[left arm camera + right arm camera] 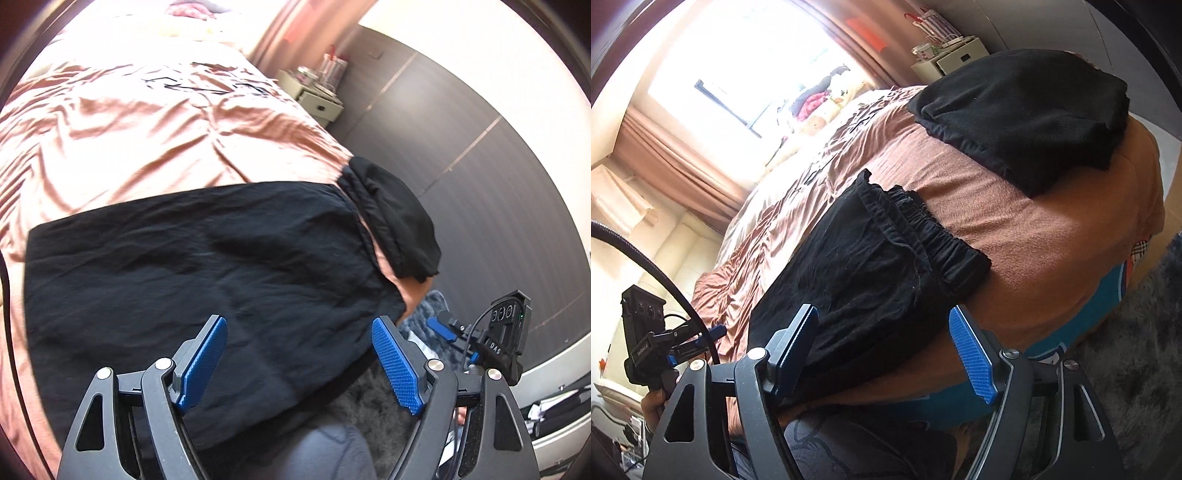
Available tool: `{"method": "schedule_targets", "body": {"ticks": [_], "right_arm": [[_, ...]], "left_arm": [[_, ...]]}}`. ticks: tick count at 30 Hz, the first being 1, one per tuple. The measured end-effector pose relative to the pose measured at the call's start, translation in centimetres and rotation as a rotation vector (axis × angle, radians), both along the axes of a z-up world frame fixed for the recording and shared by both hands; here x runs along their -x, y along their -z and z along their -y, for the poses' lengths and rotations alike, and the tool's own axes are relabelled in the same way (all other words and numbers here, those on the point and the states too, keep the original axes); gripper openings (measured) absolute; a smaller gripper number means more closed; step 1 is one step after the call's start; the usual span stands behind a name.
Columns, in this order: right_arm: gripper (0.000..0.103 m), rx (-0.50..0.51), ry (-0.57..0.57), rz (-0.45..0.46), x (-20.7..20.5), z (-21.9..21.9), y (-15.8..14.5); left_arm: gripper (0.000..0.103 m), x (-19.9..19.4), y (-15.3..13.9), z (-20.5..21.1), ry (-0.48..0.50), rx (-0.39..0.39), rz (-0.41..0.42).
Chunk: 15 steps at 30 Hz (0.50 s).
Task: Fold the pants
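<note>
Black pants (192, 266) lie flat across the near edge of the bed (122, 140), elastic waistband (923, 229) toward the right, part-folded by the look of it. A second folded black garment (1027, 114) sits near the bed corner, apart from them. Left tongs (299, 365) hover over the cloth, jaws apart, nothing pinched. Right tongs (882, 350) hover near the waistband end, jaws likewise apart and empty. Judgement: pinch both layers at matching edges, lift evenly, keep the cloth taut so the fold lands square without wrinkles.

White letters "DAS" on the black housing of the right gripper (448, 334).
</note>
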State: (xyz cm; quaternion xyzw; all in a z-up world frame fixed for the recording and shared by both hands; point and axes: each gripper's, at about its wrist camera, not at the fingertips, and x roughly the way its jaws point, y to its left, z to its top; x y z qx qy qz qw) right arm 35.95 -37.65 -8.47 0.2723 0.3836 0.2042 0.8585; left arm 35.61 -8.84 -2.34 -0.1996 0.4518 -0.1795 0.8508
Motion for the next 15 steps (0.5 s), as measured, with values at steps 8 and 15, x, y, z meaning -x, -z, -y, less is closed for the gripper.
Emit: {"method": "schedule_targets", "body": {"ticks": [8, 15], "right_arm": [[0.072, 0.099, -0.108, 0.028, -5.5, -3.5, -1.5], [0.072, 0.179, -0.192, 0.015, -11.3, -6.6, -2.3]], "left_arm": [[0.082, 1.0, 1.2, -7.6, -0.140, 0.002, -0.014], [0.082, 0.5, 2.4, -12.6, -0.239, 0.003, -0.020]]}}
